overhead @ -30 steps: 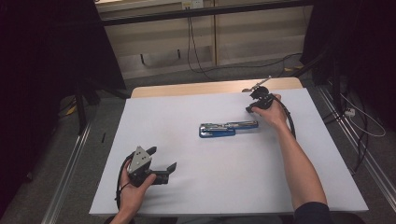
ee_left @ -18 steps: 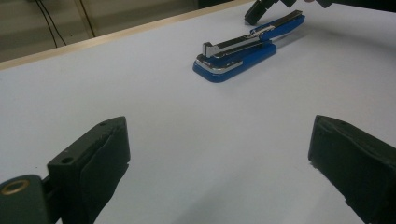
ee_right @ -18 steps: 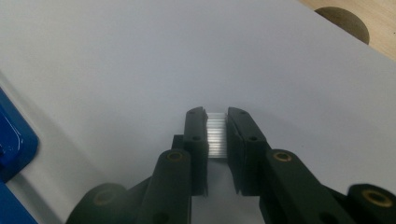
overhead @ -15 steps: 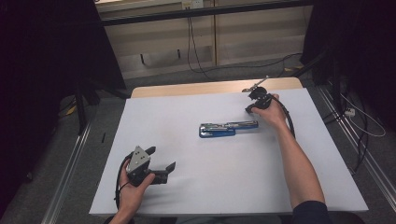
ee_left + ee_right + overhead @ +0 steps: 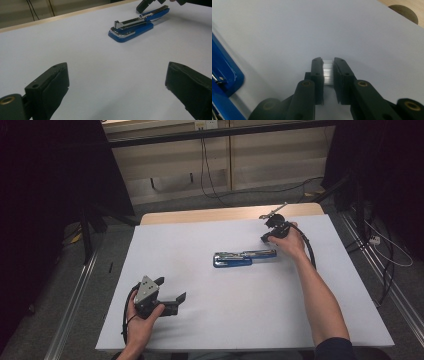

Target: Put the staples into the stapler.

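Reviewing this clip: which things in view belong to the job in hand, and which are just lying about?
In the job:
- strip of staples, pinched in the right gripper
- blue stapler, lying opened out on the white table sheet

Lying about or idle:
- left gripper, open, holding nothing
- cables on the floor behind the table

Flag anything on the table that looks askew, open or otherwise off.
The blue stapler lies swung open, its metal magazine lifted off the base, near the table's middle. Beside its far end, the right gripper pinches a silvery ridged strip, likely staples. Nothing looks spilled or damaged.
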A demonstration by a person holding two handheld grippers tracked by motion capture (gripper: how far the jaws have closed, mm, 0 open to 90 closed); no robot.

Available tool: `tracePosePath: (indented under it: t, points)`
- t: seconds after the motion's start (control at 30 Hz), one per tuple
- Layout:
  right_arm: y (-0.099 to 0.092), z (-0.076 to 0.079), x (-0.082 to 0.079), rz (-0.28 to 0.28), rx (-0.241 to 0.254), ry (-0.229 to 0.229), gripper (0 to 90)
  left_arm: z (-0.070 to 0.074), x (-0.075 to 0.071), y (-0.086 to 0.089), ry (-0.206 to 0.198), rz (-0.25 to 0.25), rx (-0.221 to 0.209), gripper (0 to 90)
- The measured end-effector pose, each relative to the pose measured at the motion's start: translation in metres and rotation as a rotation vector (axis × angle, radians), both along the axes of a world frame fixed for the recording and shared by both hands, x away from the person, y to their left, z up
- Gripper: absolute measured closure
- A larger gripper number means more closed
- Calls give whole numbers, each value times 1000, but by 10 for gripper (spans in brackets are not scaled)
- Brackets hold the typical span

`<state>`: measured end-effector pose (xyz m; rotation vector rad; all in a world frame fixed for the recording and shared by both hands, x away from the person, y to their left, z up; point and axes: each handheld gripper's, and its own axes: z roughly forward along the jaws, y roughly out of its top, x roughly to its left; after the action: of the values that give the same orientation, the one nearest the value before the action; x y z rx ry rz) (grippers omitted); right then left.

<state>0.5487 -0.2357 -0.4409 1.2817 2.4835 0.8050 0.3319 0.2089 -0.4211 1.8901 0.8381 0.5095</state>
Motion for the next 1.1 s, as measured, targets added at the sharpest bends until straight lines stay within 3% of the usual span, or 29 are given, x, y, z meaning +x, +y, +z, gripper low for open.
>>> tracePosePath:
  t: [0.3,0.73,1.1]
  points:
    - [-5,8,-9,-6,21,-29,792,1,-1,-2,-6,-13,15,55]
    - [2,23,-17,58,44,-82,792,-1,1,-2,3,-9,17,54]
    - [15,38,-25,120,100,-135,792,0,2,-1,4,-3,12,53]
